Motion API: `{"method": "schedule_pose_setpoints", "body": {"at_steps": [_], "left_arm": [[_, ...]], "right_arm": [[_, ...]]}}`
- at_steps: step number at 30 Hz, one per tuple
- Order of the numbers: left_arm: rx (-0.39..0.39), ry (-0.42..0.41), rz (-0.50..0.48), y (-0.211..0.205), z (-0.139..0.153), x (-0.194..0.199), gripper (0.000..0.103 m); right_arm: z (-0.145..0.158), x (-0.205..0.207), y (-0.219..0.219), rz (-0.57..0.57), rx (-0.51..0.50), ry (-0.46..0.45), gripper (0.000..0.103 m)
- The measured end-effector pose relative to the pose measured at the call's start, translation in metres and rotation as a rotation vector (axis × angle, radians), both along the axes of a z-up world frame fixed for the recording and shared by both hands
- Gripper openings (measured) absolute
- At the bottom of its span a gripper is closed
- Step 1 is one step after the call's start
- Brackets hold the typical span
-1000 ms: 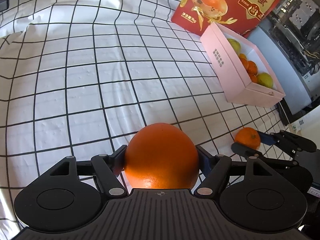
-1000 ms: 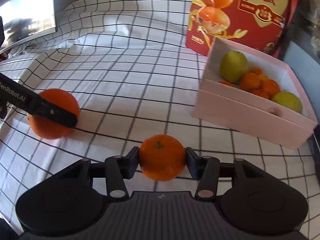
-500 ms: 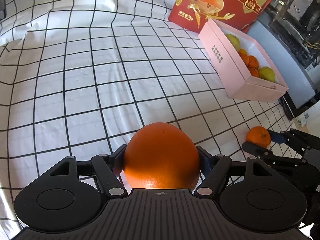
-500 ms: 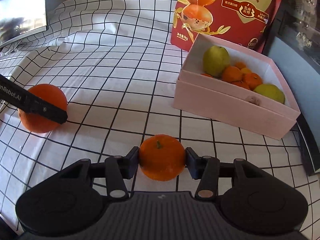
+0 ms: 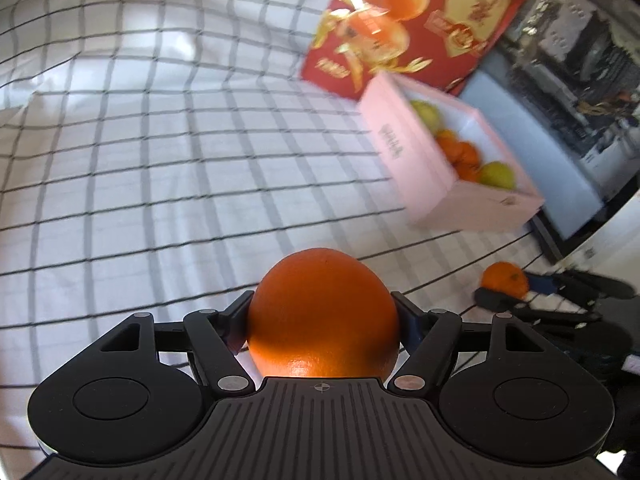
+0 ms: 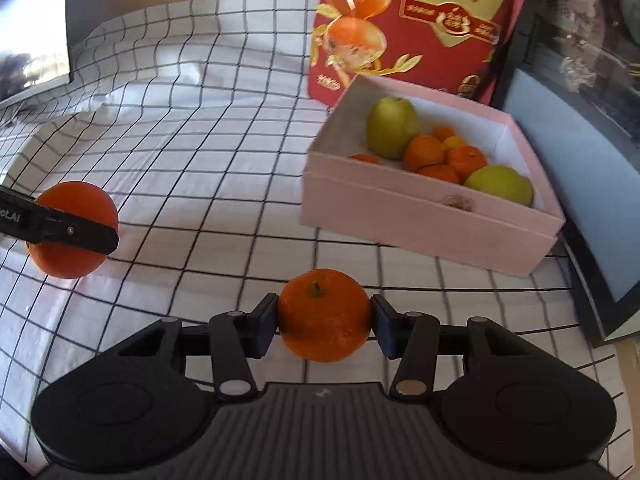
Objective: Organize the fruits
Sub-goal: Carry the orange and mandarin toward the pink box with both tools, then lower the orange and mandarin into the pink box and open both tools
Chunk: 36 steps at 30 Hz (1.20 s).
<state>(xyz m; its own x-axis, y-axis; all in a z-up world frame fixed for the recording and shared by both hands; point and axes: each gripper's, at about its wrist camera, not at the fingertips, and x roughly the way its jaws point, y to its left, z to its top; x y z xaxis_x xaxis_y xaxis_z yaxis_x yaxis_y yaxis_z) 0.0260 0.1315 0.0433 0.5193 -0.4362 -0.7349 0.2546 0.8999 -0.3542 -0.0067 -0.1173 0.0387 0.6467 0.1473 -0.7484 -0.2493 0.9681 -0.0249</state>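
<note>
**A:** Left gripper (image 5: 323, 316) clamped on the large orange (image 5: 322, 312), pads pressed on both sides, fruit filling the gap between the fingers. Held above the checked cloth (image 5: 160, 160), well short of the pink box (image 5: 404, 152).

**B:** Right one?

**A:** Right gripper (image 6: 324, 318) closed on the small mandarin (image 6: 324, 314), stem up, blue pads (image 6: 266, 322) touching it left and right. Also held above the cloth, near the front wall of the pink box (image 6: 420, 216), not over it.

**B:** Relative to the box, which is closer?

**A:** Mandarin. From the right wrist view the box sits just beyond it and to the right. The large orange (image 6: 72, 230) is well apart from the box, off to its left, with the left gripper's black finger (image 6: 68, 230) across it.

**B:** Box contents?

**A:** Two green-yellow fruits, one at the back (image 6: 392, 126), one at the front right corner (image 6: 500, 184). Cluster of small mandarins (image 6: 440, 156) between them. Box open on top, white inside.

**B:** Behind the box?

**A:** Red carton (image 6: 416, 24) printed with oranges, upright, just beside the box's back wall. Dark framed panel (image 6: 568, 200) to the right of the box.

**B:** Left view agrees?

**A:** Yes, though blurred. Box up and right of the large orange, and the mandarin (image 5: 505, 279) in the right gripper's fingers (image 5: 496, 300) below the box at the frame's right edge.
</note>
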Motion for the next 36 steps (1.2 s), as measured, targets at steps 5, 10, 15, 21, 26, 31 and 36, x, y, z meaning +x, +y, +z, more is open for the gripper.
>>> {"method": "schedule_pose_setpoints", "body": {"at_steps": [5, 10, 15, 21, 26, 31, 36], "left_arm": [[-0.088, -0.074, -0.054, -0.035, 0.025, 0.013, 0.076], [-0.07, -0.185, -0.128, -0.093, 0.061, 0.045, 0.076], [0.015, -0.215, -0.188, -0.154, 0.054, 0.091, 0.076], [0.094, -0.142, -0.206, -0.188, 0.028, 0.137, 0.076], [0.129, -0.123, -0.22, -0.192, 0.013, 0.146, 0.077], [0.121, -0.142, -0.191, -0.191, 0.015, 0.15, 0.075], [0.075, -0.304, -0.189, -0.187, 0.039, 0.141, 0.071]], "right_arm": [[0.006, 0.003, -0.022, -0.034, 0.022, -0.011, 0.049], [0.043, 0.02, -0.052, -0.064, 0.062, -0.119, 0.049], [0.08, 0.082, -0.091, -0.129, 0.092, -0.128, 0.049], [0.077, 0.174, -0.119, -0.142, 0.186, -0.017, 0.049], [0.051, 0.225, -0.116, -0.125, 0.185, 0.069, 0.049], [0.024, 0.258, -0.106, -0.118, 0.135, 0.152, 0.049], [0.006, 0.268, -0.1, -0.089, 0.117, 0.214, 0.059]]}}
